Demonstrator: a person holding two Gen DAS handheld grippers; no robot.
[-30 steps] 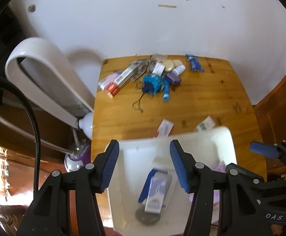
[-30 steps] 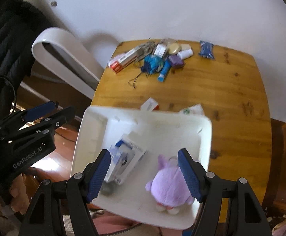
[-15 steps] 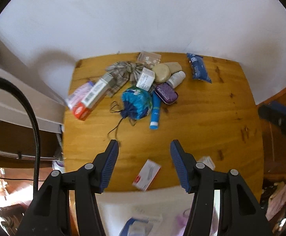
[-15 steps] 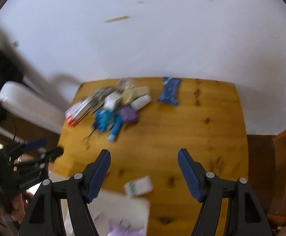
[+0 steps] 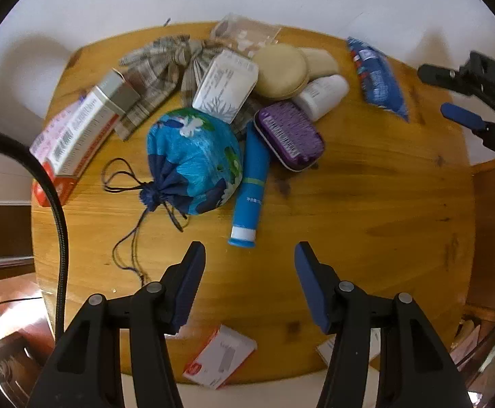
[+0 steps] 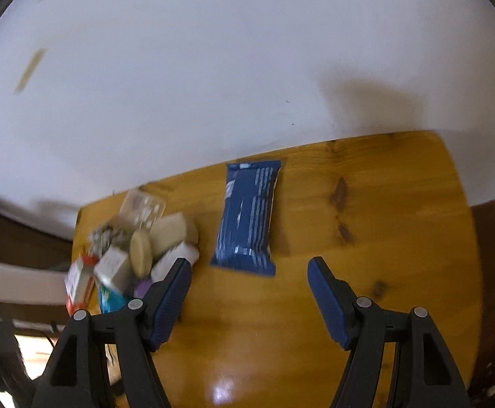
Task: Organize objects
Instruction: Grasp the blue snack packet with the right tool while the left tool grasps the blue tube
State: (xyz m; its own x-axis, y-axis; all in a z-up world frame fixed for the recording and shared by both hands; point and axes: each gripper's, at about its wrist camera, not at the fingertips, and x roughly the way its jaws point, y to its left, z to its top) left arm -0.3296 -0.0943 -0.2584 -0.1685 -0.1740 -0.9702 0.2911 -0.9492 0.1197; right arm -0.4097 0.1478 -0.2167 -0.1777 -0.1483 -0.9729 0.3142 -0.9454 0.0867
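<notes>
A white wall (image 6: 247,68) is rising behind the wooden table (image 5: 366,204), a tan mark (image 6: 30,70) showing at ten o'clock

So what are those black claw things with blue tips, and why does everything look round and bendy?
Those are grabbers that a person holds, one in each hand. Each carries a tiny camera with a bulgy lens, which bends the picture. One picture looks along the left gripper, the other along the right gripper. Both are open and hold nothing. Below is a wooden table with a pile of little things: a blue drawstring pouch, a blue tube, a purple case and a red and white box. A dark blue packet lies apart from the pile.
</notes>
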